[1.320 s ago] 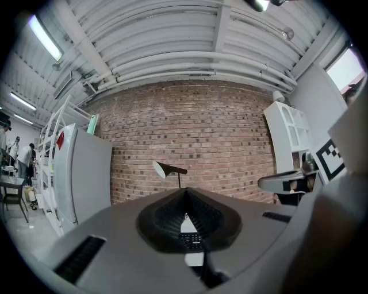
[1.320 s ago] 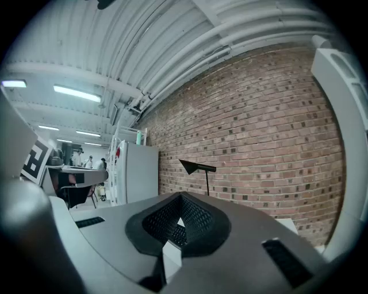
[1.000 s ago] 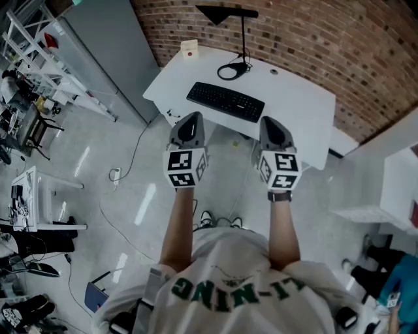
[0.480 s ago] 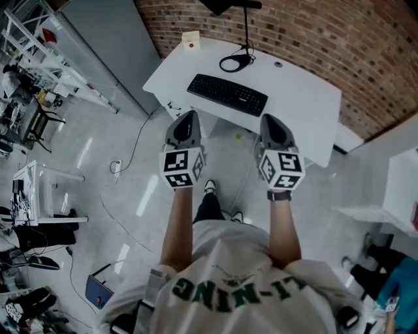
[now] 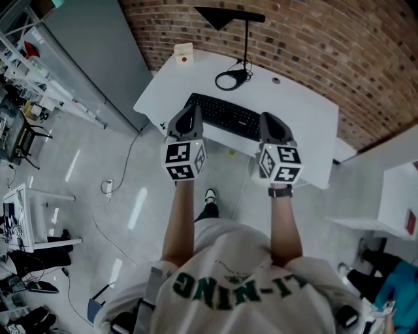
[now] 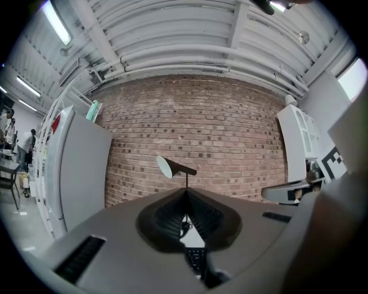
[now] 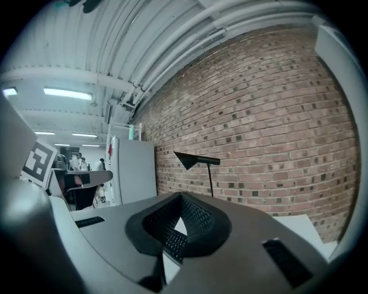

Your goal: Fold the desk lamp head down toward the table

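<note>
A black desk lamp stands at the back of the white desk [image 5: 307, 111], against the brick wall. Its cone head [image 5: 215, 16] sits raised on a level arm above a thin pole [image 5: 246, 39] and a ring base [image 5: 228, 79]. The left gripper view has the lamp head [image 6: 167, 166] ahead, and the right gripper view has the same head [image 7: 187, 159] too. My left gripper [image 5: 189, 117] and right gripper [image 5: 271, 122] hover side by side over the desk's front edge. Both are shut and hold nothing, well short of the lamp. Seen close, the left gripper [image 6: 186, 192] and the right gripper [image 7: 181, 196] have their jaw tips together.
A black keyboard [image 5: 225, 116] lies on the desk just beyond the grippers. A small white box [image 5: 183, 52] sits at the desk's far left corner. A grey cabinet [image 5: 98, 45] stands to the left, another white table [image 5: 398, 189] to the right, and cables trail on the floor [image 5: 124, 189].
Both grippers have moved forward from over the floor to the desk's front edge, still shut. The desk and lamp now sit closer in the head view.
</note>
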A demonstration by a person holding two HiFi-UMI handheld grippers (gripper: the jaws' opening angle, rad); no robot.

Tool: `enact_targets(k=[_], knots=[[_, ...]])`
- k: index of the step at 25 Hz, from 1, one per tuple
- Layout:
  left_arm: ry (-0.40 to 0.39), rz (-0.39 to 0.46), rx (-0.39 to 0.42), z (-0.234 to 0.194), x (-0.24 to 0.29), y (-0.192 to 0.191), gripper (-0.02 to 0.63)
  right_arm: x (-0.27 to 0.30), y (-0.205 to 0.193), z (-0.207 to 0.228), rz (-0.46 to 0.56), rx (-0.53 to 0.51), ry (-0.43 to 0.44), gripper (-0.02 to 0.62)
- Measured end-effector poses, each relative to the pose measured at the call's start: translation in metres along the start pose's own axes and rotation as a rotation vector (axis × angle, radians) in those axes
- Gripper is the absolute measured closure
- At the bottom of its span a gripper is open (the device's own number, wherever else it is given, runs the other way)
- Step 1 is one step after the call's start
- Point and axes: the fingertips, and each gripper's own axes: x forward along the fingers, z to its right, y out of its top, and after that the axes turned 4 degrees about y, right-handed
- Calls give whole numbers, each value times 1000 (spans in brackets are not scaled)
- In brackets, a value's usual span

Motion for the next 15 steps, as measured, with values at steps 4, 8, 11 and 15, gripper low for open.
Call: enact_targets(k=[4, 8, 11, 15], knots=[[-20, 19, -7, -28, 41, 21, 606, 51, 20, -1, 13, 0, -5, 597], [-42, 14, -16, -51, 74, 24, 606, 93, 26, -8, 3, -11, -4, 597], [-77, -3, -24, -65, 96, 21, 606, 120, 32, -16, 1, -23, -3, 597], [-109, -23, -47, -77, 124, 19, 606, 142, 34, -18, -3, -27, -5, 597]])
